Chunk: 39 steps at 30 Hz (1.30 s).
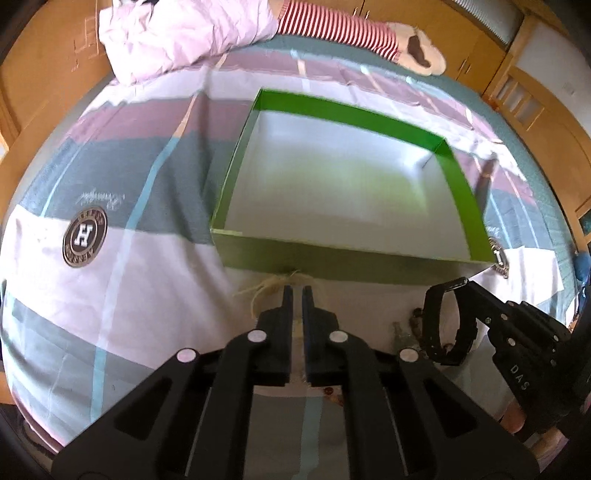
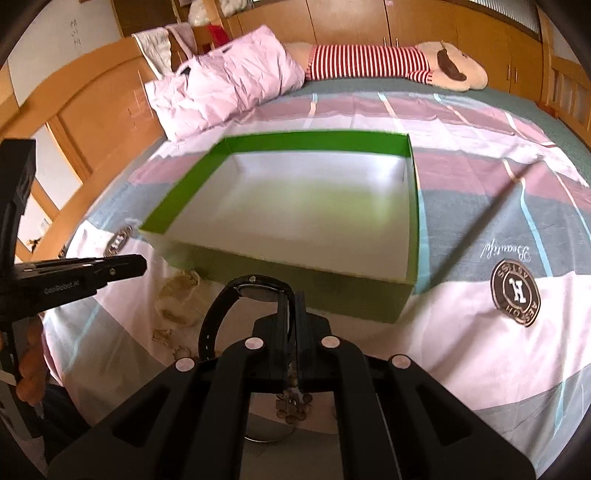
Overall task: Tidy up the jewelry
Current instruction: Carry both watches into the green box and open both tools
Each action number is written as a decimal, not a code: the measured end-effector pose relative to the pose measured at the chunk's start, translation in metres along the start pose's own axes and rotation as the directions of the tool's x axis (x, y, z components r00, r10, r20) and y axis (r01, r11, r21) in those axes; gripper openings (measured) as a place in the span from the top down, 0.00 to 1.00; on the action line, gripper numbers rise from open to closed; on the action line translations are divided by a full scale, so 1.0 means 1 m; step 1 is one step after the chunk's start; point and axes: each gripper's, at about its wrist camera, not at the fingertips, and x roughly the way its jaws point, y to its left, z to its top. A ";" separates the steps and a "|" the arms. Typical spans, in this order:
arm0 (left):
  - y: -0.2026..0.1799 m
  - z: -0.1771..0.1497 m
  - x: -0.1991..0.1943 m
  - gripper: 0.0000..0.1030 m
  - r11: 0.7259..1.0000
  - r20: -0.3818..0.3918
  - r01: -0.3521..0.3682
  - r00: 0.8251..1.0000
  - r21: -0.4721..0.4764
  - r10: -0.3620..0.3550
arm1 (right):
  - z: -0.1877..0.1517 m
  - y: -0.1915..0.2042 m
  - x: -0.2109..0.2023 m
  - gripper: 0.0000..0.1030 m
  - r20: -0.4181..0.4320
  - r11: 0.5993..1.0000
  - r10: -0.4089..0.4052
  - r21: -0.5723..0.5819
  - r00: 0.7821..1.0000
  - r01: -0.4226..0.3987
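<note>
Nearest the right wrist camera, the right gripper [image 2: 291, 295] is seen clamped on the strap of a black wristwatch [image 2: 236, 306], whose band loops out to the left of the closed fingers with the dial turned up towards the box. In the left wrist view the same watch [image 1: 445, 325] is seen pinched at the tip of the right gripper [image 1: 466, 286], low at the right edge. The left gripper [image 1: 297, 291] is held closed, its fingers close together; a pale straw-coloured tassel or cord [image 1: 271, 286] lies at its fingertips, but whether the cord is pinched cannot be told. On the sheet near the grippers, a small heap of chain and bead jewelry [image 2: 293, 408] is seen under the right gripper, and a pale bundle [image 2: 181, 291] lies just beside the box's near corner, below the left gripper [image 2: 142, 264]. Just beyond the fingertips, a shallow green box [image 2: 413, 206] with a white floor is set on the striped bed sheet [image 2: 461, 332]; nothing is seen inside it. Farther back, a pink pillow [image 2: 229, 81] and a plush toy in red and white stripes [image 2: 369, 62] are laid along the head of the bed, with wooden cabinets [image 2: 461, 33] behind.
</note>
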 end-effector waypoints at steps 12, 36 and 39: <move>0.015 0.002 0.050 0.54 0.999 -0.143 -0.014 0.990 -0.052 0.006 | -0.002 -0.003 0.003 0.97 -0.022 1.000 -0.011 0.025 1.000 0.011; 0.008 0.021 -0.026 0.94 0.993 0.084 0.115 0.990 -0.026 -0.112 | 0.019 0.000 -0.027 0.97 0.086 1.000 0.014 0.024 0.996 -0.016; 0.005 0.036 -0.036 0.94 0.995 0.158 0.099 0.983 -0.003 -0.097 | 0.041 -0.004 -0.035 0.97 0.138 0.999 -0.006 0.037 0.990 0.001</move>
